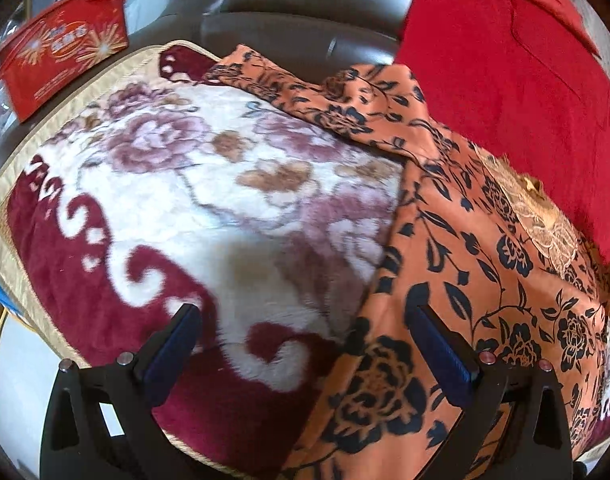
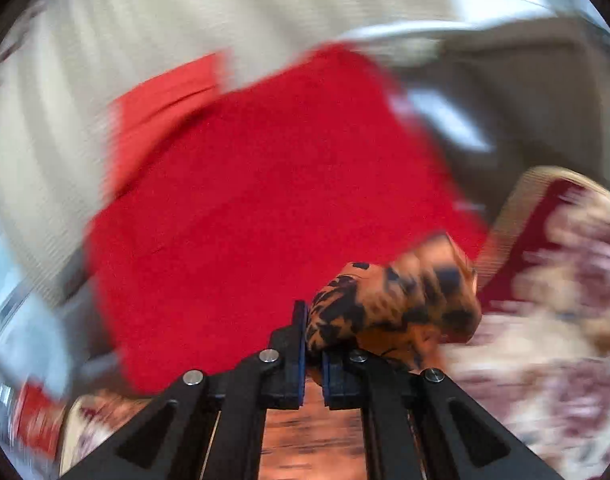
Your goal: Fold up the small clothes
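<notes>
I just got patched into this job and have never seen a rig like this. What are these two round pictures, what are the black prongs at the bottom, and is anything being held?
Each round picture comes from a fisheye camera on a hand-held gripper, looking along its two black fingers. A person carries one gripper in each hand.

In the left wrist view, the left gripper is open and holds nothing. It hangs above an orange cloth with black flowers, which lies partly over a plush floral blanket. A red cloth lies beyond it.

In the blurred right wrist view, the right gripper is shut on a bunched part of the orange cloth.
</notes>
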Demonstrator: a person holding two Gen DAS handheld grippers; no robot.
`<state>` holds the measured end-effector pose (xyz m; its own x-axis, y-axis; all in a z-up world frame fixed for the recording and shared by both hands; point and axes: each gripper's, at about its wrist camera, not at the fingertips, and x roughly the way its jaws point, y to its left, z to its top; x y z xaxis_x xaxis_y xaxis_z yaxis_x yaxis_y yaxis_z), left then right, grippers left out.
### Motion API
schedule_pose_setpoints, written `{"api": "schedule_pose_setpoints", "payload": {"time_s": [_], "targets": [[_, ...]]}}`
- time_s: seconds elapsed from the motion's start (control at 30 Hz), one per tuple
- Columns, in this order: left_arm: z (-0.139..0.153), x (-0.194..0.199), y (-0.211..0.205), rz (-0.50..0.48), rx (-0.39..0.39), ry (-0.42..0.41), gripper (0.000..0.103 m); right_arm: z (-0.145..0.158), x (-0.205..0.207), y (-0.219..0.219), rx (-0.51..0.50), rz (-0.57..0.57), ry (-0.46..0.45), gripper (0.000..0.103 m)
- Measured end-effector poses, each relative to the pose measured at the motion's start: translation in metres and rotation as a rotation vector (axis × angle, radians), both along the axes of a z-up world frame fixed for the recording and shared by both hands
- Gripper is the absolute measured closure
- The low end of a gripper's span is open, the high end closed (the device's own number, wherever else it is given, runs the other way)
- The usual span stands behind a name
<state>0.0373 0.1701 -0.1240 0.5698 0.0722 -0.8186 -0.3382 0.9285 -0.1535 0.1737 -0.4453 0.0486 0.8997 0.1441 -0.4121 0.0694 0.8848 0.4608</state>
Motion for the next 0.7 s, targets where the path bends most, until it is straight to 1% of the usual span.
{"api": "schedule_pose_setpoints", "payload": {"time_s": [0.03, 0.07, 0.1, 0.13, 0.17, 0.23, 0.27, 0.3, 0.33, 0.37, 0.4, 0.43, 0.53, 0.6, 0.63, 0.67, 0.7], "targets": [[0.002, -0.003, 0.005, 0.009, -0.002, -0.003, 0.000, 0.004, 0.005, 0.034, -0.001, 0.062, -0.013, 0.097], [0.003, -0.006, 0.010, 0.018, -0.006, -0.007, 0.000, 0.003, 0.011, 0.073, 0.000, 0.129, -0.009, 0.094], [0.004, -0.009, 0.014, 0.025, -0.010, -0.010, 0.000, -0.004, 0.017, 0.112, -0.003, 0.190, 0.017, 0.094], [0.005, -0.011, 0.017, 0.031, -0.013, -0.011, 0.000, -0.014, 0.023, 0.139, -0.006, 0.229, 0.050, 0.093], [0.006, -0.014, 0.022, 0.038, -0.016, -0.012, 0.000, -0.037, 0.029, 0.177, -0.004, 0.289, 0.109, 0.089], [0.008, -0.016, 0.025, 0.039, -0.023, -0.009, 0.000, -0.075, 0.036, 0.214, 0.008, 0.356, 0.199, 0.064], [0.009, -0.016, 0.026, 0.035, -0.026, -0.007, 0.000, -0.106, 0.040, 0.234, 0.007, 0.401, 0.278, 0.022], [0.011, -0.015, 0.025, 0.029, -0.025, -0.006, 0.000, -0.120, 0.041, 0.239, 0.003, 0.410, 0.314, 0.003], [0.014, -0.014, 0.024, 0.021, -0.022, -0.010, 0.000, -0.141, 0.048, 0.242, 0.002, 0.417, 0.366, 0.004], [0.018, -0.011, 0.019, 0.006, -0.013, -0.018, 0.000, -0.155, 0.047, 0.238, 0.009, 0.410, 0.395, 0.004], [0.021, -0.008, 0.015, -0.006, -0.005, -0.023, 0.000, -0.163, 0.045, 0.229, 0.023, 0.400, 0.404, 0.004], [0.025, -0.003, 0.009, -0.022, -0.001, -0.029, 0.000, -0.165, 0.040, 0.218, 0.046, 0.396, 0.392, 0.004], [0.041, 0.019, -0.020, -0.083, -0.019, -0.047, 0.000, -0.154, 0.015, 0.187, 0.071, 0.365, 0.329, 0.004], [0.053, 0.038, -0.043, -0.158, -0.084, -0.061, 0.000, -0.147, 0.002, 0.159, 0.101, 0.342, 0.271, 0.004], [0.056, 0.049, -0.054, -0.201, -0.133, -0.058, 0.000, -0.140, -0.006, 0.150, 0.120, 0.332, 0.248, 0.004], [0.059, 0.066, -0.069, -0.247, -0.211, -0.048, 0.000, -0.137, -0.013, 0.141, 0.143, 0.319, 0.220, 0.004], [0.059, 0.078, -0.079, -0.264, -0.259, -0.041, 0.000, -0.136, -0.020, 0.134, 0.167, 0.311, 0.197, 0.004]]}}
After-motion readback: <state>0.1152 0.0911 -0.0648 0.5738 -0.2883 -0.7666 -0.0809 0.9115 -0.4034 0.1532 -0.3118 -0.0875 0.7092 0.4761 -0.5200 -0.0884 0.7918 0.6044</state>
